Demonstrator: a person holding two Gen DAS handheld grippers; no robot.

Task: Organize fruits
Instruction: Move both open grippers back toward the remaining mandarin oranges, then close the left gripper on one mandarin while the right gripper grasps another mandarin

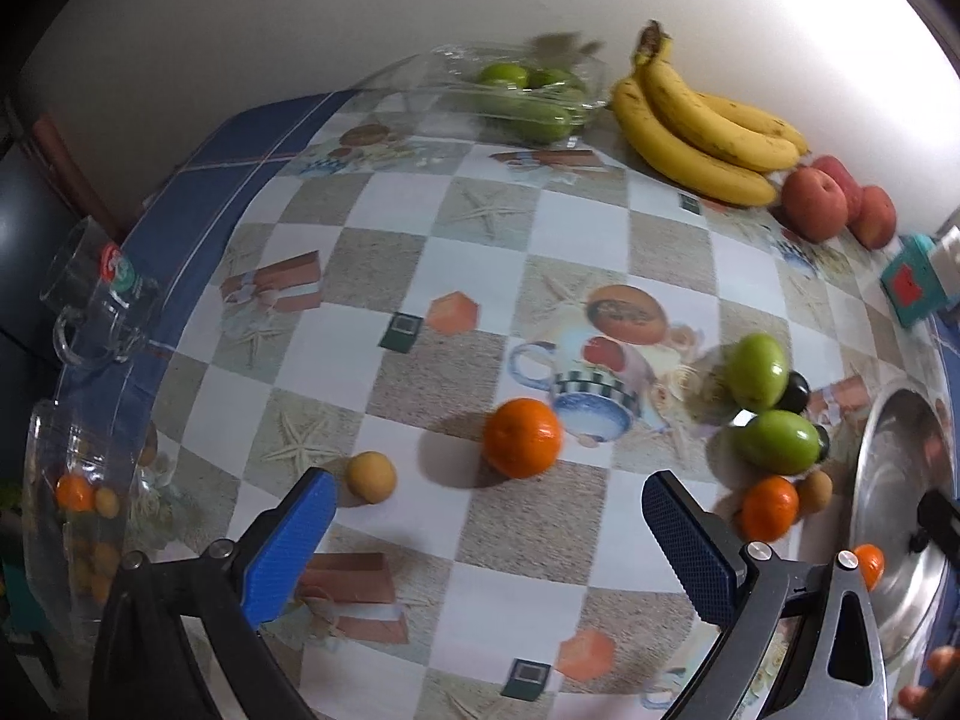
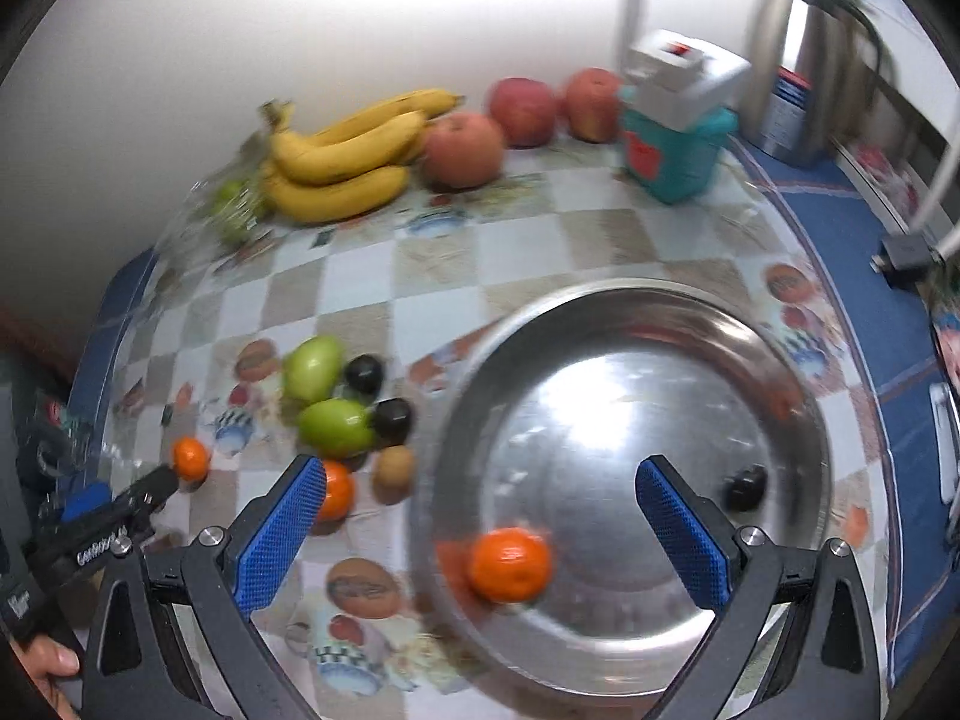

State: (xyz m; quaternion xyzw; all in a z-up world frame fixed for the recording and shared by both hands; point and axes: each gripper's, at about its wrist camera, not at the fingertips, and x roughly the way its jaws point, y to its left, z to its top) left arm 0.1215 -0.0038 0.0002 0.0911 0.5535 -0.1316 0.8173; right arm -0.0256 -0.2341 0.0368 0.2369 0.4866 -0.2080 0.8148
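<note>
Both grippers were spread wide with nothing between their blue pads. From its own camera the left gripper (image 1: 486,516) hovered over the checked tablecloth (image 1: 540,252), and a loose tangerine (image 1: 522,437) lay on the cloth just ahead of its fingers, roughly midway between them. A small tan round fruit (image 1: 371,477) sat close beside the left pad (image 1: 288,546).

Further right lay a little heap — two green oval fruits (image 1: 757,371), two dark round fruits (image 1: 793,392) tucked behind them, another tangerine (image 1: 769,507) and a second tan fruit (image 1: 815,491) touching it. This heap sat just beside the rim of the steel plate (image 1: 900,516).

The right gripper (image 2: 480,528) hung over that plate, seen there as a wide shiny round dish (image 2: 630,372). Inside it, a blurred tangerine (image 2: 510,564) rested near the front left of the plate, between the pads but below them, not held. One dark round fruit (image 2: 744,486) lay in the plate near the right pad (image 2: 684,534).

Along the wall stood a bunch of bananas (image 1: 696,126), three red apples (image 2: 462,147) next to it, and a clear plastic tray of green fruit (image 1: 528,99) on the bananas' other side. A glass mug (image 1: 96,294) and a clear container (image 1: 84,516) with small orange and tan fruits stood at the table's left edge — a teal and white box (image 2: 678,126) at the far right.
</note>
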